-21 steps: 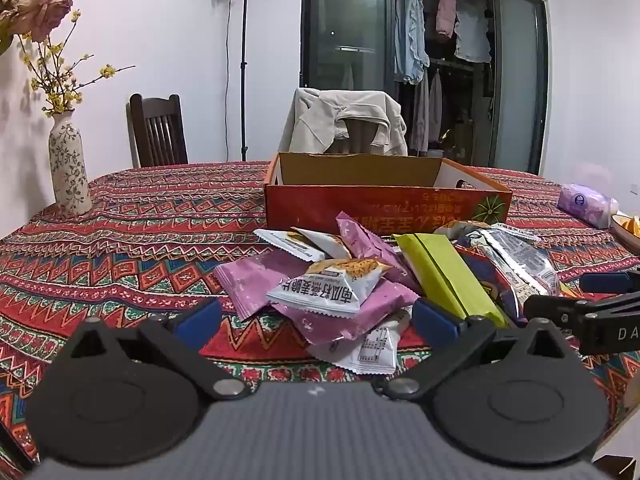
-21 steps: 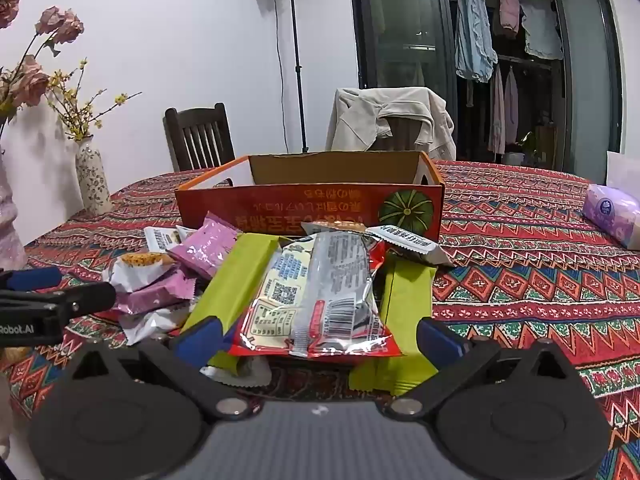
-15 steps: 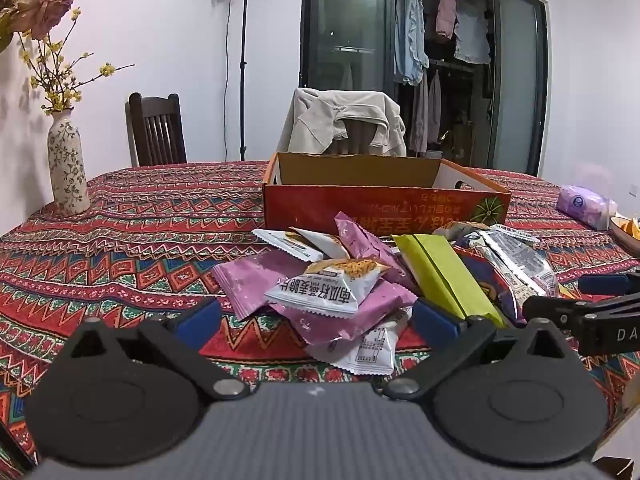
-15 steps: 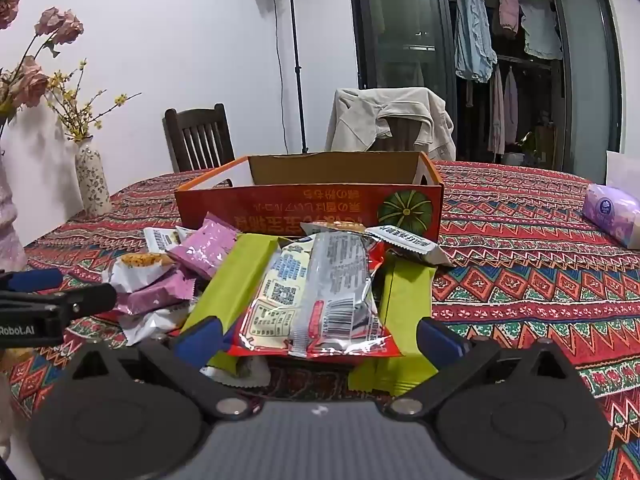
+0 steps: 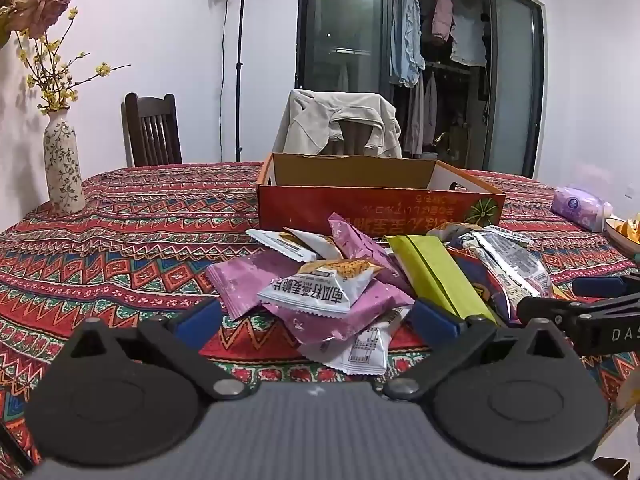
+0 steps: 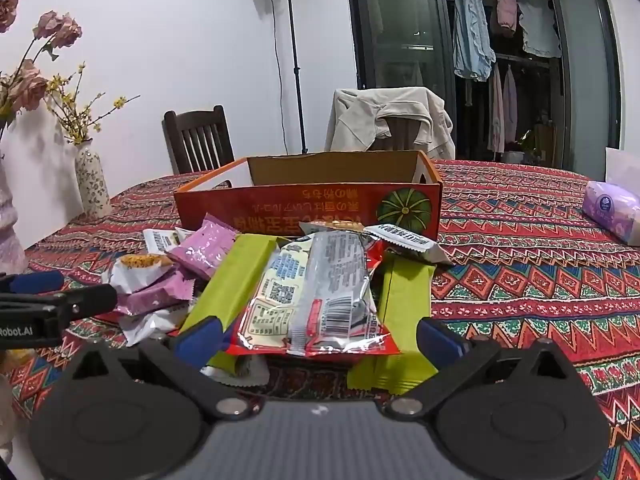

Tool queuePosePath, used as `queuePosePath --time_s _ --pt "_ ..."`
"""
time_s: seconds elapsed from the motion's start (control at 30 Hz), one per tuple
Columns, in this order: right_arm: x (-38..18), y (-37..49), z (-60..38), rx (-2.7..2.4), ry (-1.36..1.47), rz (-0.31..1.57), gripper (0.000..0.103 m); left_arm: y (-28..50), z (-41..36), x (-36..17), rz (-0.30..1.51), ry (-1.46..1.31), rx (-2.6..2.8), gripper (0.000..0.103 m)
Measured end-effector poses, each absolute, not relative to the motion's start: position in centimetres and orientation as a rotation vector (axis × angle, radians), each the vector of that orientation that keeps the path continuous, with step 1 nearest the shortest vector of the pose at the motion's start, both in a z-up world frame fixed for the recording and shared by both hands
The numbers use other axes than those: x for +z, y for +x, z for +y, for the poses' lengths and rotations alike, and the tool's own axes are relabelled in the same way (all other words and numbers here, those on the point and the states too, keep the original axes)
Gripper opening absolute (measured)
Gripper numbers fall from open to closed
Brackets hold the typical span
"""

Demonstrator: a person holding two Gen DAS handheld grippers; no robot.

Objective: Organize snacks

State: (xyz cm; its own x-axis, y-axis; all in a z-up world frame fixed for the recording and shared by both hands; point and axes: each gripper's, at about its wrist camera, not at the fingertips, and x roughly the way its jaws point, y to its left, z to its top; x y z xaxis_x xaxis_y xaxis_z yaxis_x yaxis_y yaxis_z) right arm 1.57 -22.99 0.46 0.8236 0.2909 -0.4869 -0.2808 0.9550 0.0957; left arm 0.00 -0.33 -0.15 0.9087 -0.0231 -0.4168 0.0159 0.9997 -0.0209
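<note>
Tools both spread wide, empty; only the right view shows the second green packet [image 6: 404,320] fully.

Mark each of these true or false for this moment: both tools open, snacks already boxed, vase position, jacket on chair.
1. Both tools stand open, holding nothing. True: the left tool and the right tool are wide apart over the snack pile.
2. The snacks already lie in the orange box. False: they lie on the tablecloth in front of it.
3. A flowered vase stands upright on the table. True.
4. The chair behind the box is bare. False: a beige jacket hangs over it.
</note>
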Motion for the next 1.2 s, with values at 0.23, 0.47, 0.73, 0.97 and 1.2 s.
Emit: queuePosePath --time_s 0.23,0.47,0.73,0.97,1.2 --pt "0.50 1.53 -23.05 0.305 0.023 0.519 0.103 0.08 -0.14 -0.17 0.434 -0.021 -0.022 0.103" --pt "0.56 1.60 -23.05 0.304 0.024 0.520 0.103 0.22 -0.13 -0.34 0.436 -0.025 -0.022 0.103" --pt "0.53 1.46 -23.16 0.304 0.028 0.518 0.103 0.30 0.01 -0.42 0.439 -0.032 -0.019 0.103" --pt "0.49 1.48 -23.18 0.303 0.029 0.517 0.103 0.29 0.03 -0.44 0.439 -0.033 -0.021 0.103" --pt "0.42 1.52 -23.23 0.304 0.030 0.519 0.103 0.33 -0.03 -0.48 0.441 -0.031 -0.022 0.103"
